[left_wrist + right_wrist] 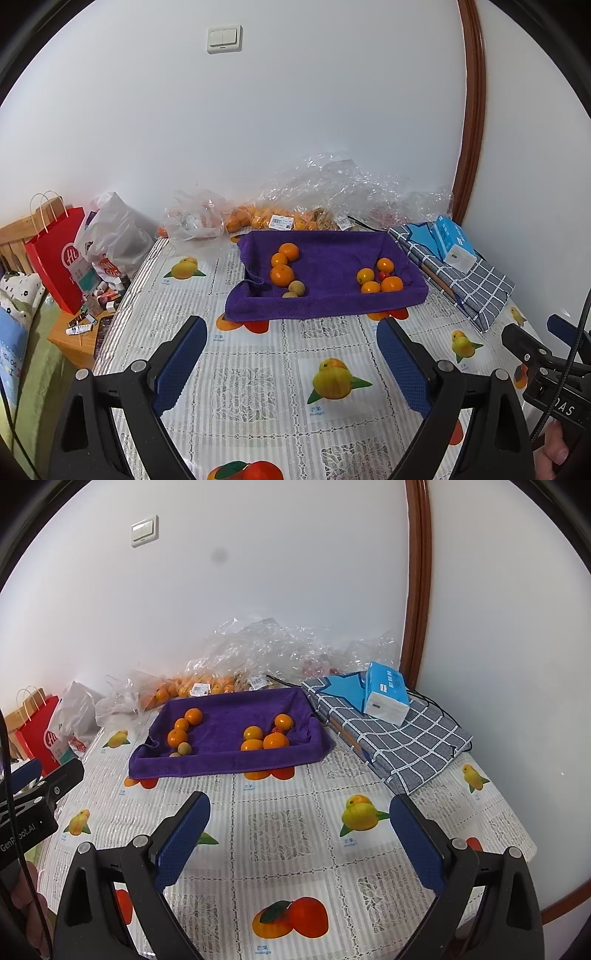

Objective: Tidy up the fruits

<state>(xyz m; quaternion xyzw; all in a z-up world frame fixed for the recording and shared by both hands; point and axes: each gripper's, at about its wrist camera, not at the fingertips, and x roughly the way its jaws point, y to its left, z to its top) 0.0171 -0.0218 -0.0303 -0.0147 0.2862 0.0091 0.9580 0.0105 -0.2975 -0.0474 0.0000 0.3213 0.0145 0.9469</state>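
A purple towel-lined tray sits at the back of the table. On its left lie three oranges and two small brownish fruits. On its right lie several oranges and a small red fruit. My left gripper is open and empty, above the tablecloth in front of the tray. My right gripper is open and empty, also short of the tray. Each gripper shows at the edge of the other's view.
Clear plastic bags with more oranges lie against the wall behind the tray. A folded checked cloth with a blue tissue pack lies at right. A red paper bag stands left of the table.
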